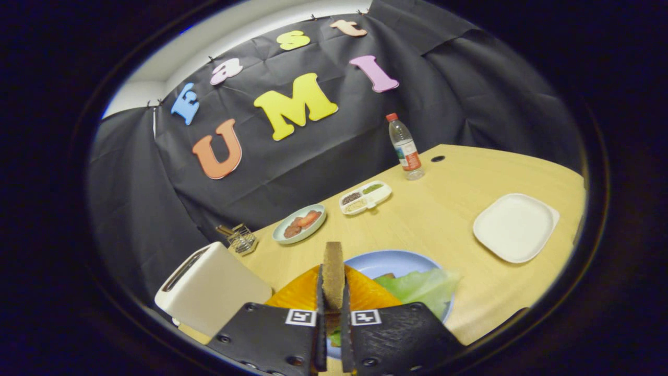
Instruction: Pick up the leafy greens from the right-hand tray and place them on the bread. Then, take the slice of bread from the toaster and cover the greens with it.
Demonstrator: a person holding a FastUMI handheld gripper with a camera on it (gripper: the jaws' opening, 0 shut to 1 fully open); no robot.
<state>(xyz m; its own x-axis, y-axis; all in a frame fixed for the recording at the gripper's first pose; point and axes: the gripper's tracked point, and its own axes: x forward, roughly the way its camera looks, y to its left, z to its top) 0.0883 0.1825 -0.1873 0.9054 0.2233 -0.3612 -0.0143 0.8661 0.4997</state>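
Gripper (332, 313) fingers are pinched on the upright bread slice (332, 274); leafy greens (420, 287) are seen just below-right, ahead.

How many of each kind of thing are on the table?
Plates: 3, blue plate, white plate, small plate
Trays: 1, tray
Bottles: 1, bottle
Toasters: 1, toaster
Racks: 1, rack
Bread slices: 1, bread, pinched in the gripper
Greens: 1, greens
Total: 9

Hand-held gripper (332, 313) and held bread slice (332, 274) hide much of the blue plate (389, 261)
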